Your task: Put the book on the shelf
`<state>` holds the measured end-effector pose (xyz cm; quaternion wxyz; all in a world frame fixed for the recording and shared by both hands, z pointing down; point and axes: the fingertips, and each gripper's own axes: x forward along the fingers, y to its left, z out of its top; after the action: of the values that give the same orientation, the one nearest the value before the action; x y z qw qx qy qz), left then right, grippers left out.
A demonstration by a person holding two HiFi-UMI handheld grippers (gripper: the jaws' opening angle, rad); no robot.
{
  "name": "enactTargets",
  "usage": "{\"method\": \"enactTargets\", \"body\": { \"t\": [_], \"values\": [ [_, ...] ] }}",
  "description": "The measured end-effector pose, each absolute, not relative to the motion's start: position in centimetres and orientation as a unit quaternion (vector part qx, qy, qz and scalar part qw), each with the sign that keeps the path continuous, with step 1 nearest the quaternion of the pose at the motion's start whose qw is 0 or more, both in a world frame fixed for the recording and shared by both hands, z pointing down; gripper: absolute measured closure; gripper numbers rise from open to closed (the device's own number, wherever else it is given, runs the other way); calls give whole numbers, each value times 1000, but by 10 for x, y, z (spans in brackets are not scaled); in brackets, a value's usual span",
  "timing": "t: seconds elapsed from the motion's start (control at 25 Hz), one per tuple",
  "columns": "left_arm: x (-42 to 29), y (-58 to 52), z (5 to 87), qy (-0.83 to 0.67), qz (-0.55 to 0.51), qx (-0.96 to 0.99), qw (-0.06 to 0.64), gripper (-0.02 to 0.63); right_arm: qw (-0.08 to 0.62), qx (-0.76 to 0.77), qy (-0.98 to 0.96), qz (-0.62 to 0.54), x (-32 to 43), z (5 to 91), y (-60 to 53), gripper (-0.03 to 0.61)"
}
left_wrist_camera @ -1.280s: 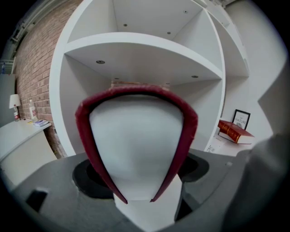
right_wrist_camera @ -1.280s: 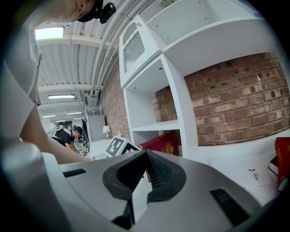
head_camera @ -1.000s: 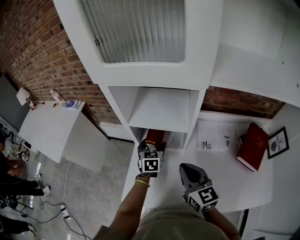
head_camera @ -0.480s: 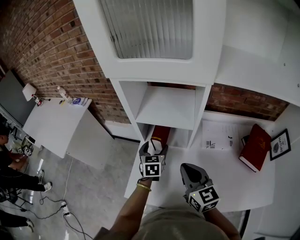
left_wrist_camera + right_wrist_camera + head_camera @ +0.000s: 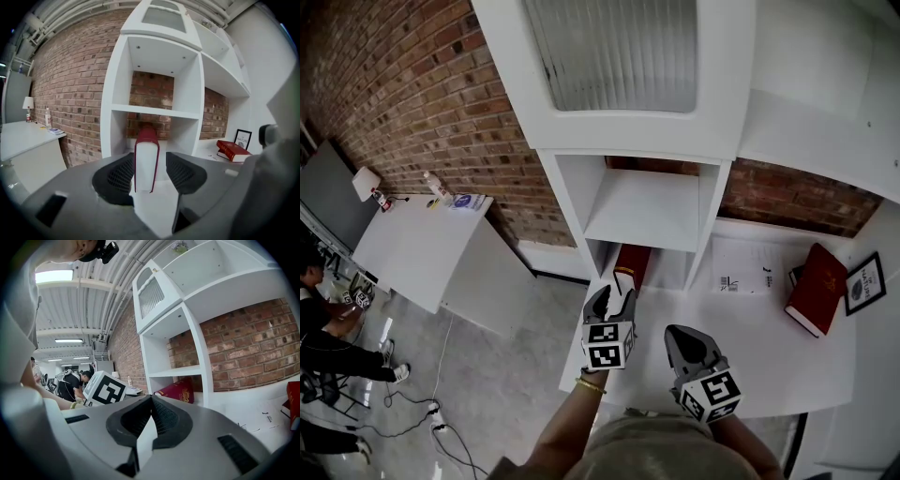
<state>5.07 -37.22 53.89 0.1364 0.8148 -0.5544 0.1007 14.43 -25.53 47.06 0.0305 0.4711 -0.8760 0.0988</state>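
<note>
- Red hardcover book (image 5: 631, 265) stood upright in white shelf's (image 5: 643, 211) lower compartment, just beyond left gripper (image 5: 612, 298).
- Its jaws, lately closing, stood apart, empty.
- Right gripper (image 5: 687, 343) had jaws together, empty.

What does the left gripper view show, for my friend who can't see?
A red book stands in a white shelf's lower cubby, seen past the left gripper, whose empty jaws have just been closing. A second book lies at right.

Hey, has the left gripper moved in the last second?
Yes. The left gripper has drawn back from the shelf where the book stands; its jaws have just been closing, the book in line between them, untouched.
</note>
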Motion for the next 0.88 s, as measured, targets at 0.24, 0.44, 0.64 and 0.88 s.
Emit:
{"method": "enactTargets", "body": {
  "t": [0.24,0.44,0.64,0.88],
  "values": [
    [47,-347,511,-547,66,824,133,500,28,472,-876,96,131,465,-244,572],
    [40,-326,503,-545,67,824,138,557,25,476,-874,93,121,460,-231,572],
    [37,-303,502,-537,67,829,142,603,23,485,-870,89,118,459,-220,572],
    [31,-276,502,-518,75,840,140,604,23,496,-864,87,109,457,-204,572]
  ]
}}
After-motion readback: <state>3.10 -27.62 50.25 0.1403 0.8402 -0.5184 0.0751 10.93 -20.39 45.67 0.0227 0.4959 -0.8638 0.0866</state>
